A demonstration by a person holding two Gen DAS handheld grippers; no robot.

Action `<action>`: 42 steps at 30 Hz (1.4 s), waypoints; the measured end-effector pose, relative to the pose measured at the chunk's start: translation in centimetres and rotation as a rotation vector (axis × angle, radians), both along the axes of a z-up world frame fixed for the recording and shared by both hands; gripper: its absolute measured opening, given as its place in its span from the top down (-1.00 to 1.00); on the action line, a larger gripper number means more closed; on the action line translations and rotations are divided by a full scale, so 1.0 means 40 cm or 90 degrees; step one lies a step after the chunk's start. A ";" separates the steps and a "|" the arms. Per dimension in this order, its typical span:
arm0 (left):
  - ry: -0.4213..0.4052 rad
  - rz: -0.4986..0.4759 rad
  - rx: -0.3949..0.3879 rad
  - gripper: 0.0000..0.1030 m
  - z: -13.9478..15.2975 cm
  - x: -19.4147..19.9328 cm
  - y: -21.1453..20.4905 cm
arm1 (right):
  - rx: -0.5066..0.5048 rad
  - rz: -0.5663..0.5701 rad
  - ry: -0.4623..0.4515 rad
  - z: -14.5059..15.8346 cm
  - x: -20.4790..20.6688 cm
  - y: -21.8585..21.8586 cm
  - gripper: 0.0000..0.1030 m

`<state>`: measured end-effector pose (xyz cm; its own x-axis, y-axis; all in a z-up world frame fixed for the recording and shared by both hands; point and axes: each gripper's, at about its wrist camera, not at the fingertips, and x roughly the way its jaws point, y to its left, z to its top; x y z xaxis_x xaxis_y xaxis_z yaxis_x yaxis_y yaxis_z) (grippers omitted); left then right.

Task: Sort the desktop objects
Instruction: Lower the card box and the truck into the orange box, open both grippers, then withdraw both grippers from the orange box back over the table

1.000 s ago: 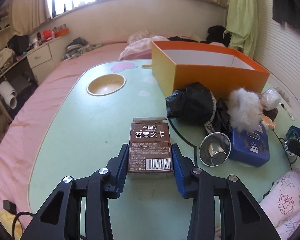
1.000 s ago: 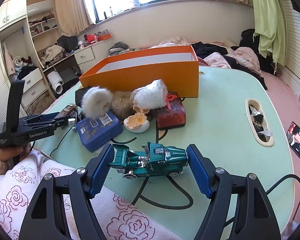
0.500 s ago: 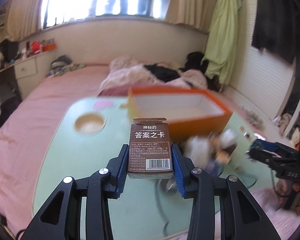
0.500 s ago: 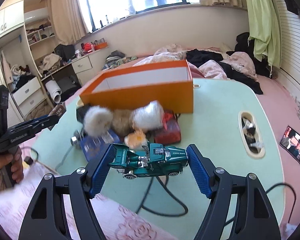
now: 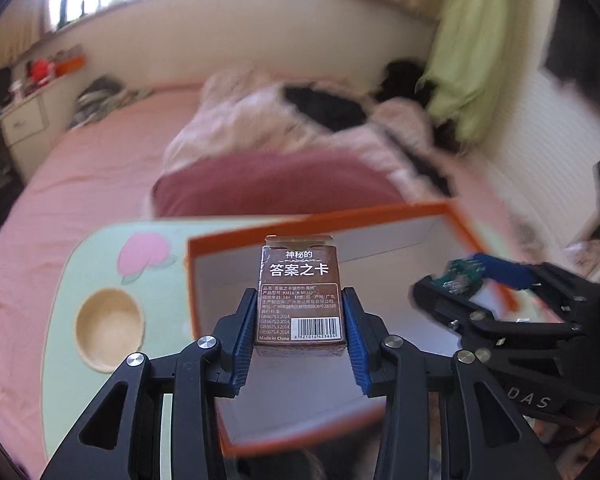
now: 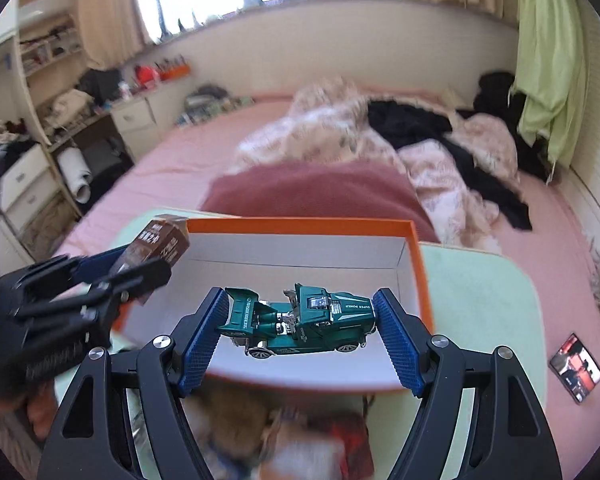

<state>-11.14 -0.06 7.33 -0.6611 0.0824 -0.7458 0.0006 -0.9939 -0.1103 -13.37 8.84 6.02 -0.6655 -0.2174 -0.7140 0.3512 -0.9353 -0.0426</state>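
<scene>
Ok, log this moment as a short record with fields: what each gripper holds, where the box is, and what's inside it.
left gripper: shut on brown card box, held upright
right gripper: shut on green toy truck, gripped end to end
orange box: on the green table, below both grippers
box contents: visible white floor looks bare; part is hidden
position: both items held over the open box

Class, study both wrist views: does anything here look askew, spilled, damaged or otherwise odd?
Nothing looks damaged or spilled. The brown card box sits upright in the left gripper, and the green toy truck sits level in the right gripper, both over the open orange box. The clutter nearest the camera is too blurred to judge.
</scene>
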 end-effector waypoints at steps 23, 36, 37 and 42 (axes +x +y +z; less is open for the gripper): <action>0.034 -0.088 -0.036 -0.88 -0.052 0.368 0.015 | -0.054 0.061 -0.005 -0.073 0.302 0.180 -0.52; 0.002 -0.042 -0.079 -1.00 -0.170 0.421 -0.001 | 0.074 0.100 0.008 -0.226 0.401 0.170 -1.00; 0.005 -0.043 -0.078 -1.00 -0.172 0.423 -0.003 | 0.073 0.100 0.007 -0.229 0.398 0.171 -0.99; 0.008 -0.046 -0.077 -1.00 -0.174 0.423 -0.007 | 0.067 0.110 0.021 -0.231 0.399 0.185 -0.99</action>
